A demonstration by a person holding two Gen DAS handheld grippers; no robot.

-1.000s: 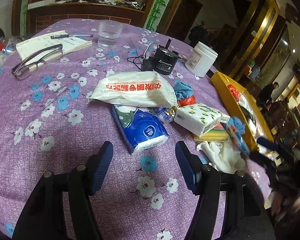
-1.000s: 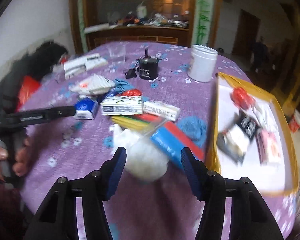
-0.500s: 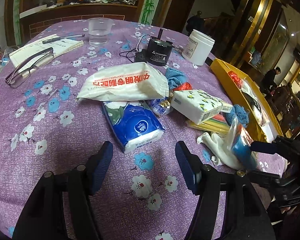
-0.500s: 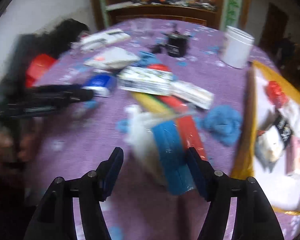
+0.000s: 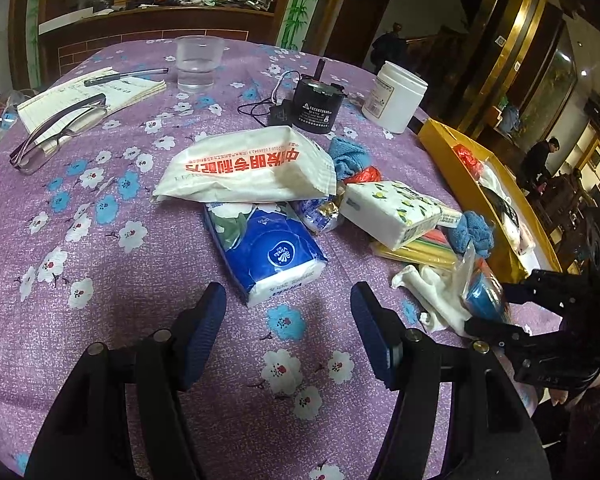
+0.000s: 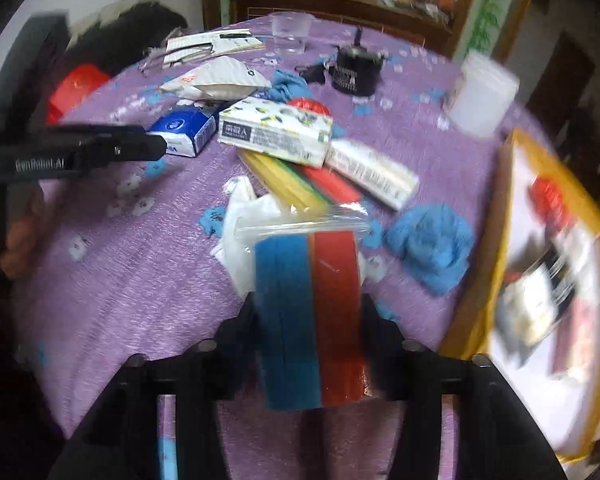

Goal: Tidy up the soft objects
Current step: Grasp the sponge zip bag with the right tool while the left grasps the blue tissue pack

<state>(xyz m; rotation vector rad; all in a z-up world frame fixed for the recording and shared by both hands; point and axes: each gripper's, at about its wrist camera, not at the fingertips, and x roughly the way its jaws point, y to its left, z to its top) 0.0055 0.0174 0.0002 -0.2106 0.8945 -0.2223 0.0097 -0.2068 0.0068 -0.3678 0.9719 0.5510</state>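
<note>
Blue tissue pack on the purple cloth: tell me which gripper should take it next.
Left. The left gripper is open and empty, with the blue tissue pack just ahead of its fingers. The right gripper is shut on the bagged blue and red sponges.

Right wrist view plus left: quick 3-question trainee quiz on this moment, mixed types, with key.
1. True or false: the right tongs are shut on the bagged blue and red cloths.
2. Which tongs are open? A left B right
3. Fill in: the blue tissue pack lies partly under the ___ packet with red print.

Key: 1 true; 2 A; 3 white
</note>
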